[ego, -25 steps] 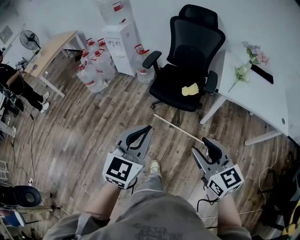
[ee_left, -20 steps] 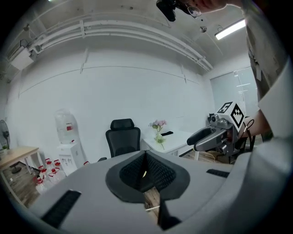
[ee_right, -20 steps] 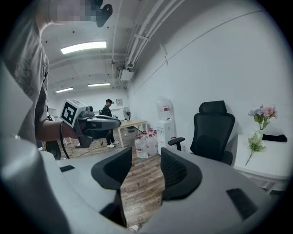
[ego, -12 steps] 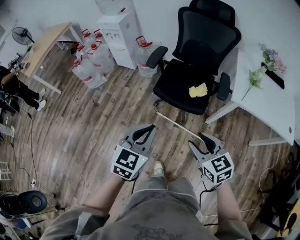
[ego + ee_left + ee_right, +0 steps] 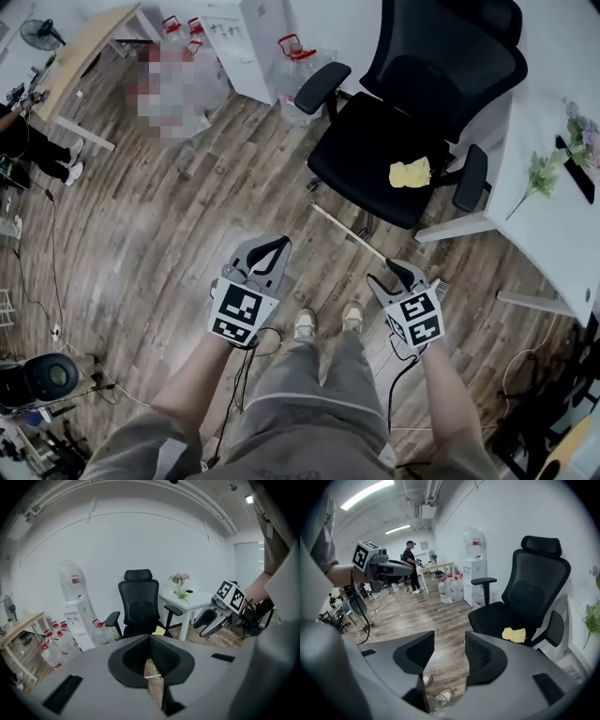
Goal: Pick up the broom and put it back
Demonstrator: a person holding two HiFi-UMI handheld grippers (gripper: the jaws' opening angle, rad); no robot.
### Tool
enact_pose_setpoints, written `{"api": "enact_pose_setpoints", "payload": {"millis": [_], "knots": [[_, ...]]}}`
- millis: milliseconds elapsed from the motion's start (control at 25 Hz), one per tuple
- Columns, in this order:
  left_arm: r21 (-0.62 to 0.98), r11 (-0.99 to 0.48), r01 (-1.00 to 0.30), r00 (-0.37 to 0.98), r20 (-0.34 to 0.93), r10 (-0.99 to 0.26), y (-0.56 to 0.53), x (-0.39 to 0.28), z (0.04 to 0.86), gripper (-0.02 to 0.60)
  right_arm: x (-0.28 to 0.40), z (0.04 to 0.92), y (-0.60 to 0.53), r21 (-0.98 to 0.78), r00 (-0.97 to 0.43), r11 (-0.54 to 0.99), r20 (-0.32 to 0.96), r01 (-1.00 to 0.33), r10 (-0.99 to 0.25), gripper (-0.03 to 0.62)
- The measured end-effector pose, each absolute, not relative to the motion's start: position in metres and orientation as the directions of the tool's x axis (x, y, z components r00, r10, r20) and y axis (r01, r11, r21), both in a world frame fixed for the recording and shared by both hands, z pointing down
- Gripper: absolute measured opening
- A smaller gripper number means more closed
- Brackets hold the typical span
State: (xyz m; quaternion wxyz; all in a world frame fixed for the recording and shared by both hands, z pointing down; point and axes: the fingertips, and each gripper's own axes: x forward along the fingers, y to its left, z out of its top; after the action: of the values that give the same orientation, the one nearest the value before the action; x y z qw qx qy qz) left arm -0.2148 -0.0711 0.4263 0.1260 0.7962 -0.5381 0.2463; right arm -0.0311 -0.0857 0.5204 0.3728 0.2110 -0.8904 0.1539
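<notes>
broom: thin pale-handled broom flat on wood-plank floor, beside black office chair | right gripper: jaws parted, empty, just beside the handle's near end | left gripper: jaws pressed together, empty, left of the handle

The wooden plank floor is carrying everything here. The broom is lying flat on it, with its pale stick running from just beside the right tongs toward the office chair, which is standing ahead of both tongs. Water bottles are standing well ahead of the left tongs. The person's shoes are resting between the tongs. A white table is standing to the right of the right tongs and carrying flowers.
</notes>
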Motion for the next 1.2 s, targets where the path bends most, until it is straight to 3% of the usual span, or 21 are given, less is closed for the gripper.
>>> {"api": "enact_pose_setpoints", "payload": {"millis": [680, 1200], "knots": [[-0.035, -0.374, -0.927, 0.269, 0.632, -0.727, -0.117, -0.196, 0.661, 0.017, -0.043, 0.796, -0.143, -0.136, -0.516, 0.914, 0.852, -0.383, -0.09, 0.219], [-0.04, -0.397, -0.917, 0.271, 0.669, -0.692, -0.124, -0.216, 0.88, 0.017, -0.041, 1.026, -0.171, -0.109, -0.481, 0.911, 0.87, -0.399, -0.106, 0.217]]}}
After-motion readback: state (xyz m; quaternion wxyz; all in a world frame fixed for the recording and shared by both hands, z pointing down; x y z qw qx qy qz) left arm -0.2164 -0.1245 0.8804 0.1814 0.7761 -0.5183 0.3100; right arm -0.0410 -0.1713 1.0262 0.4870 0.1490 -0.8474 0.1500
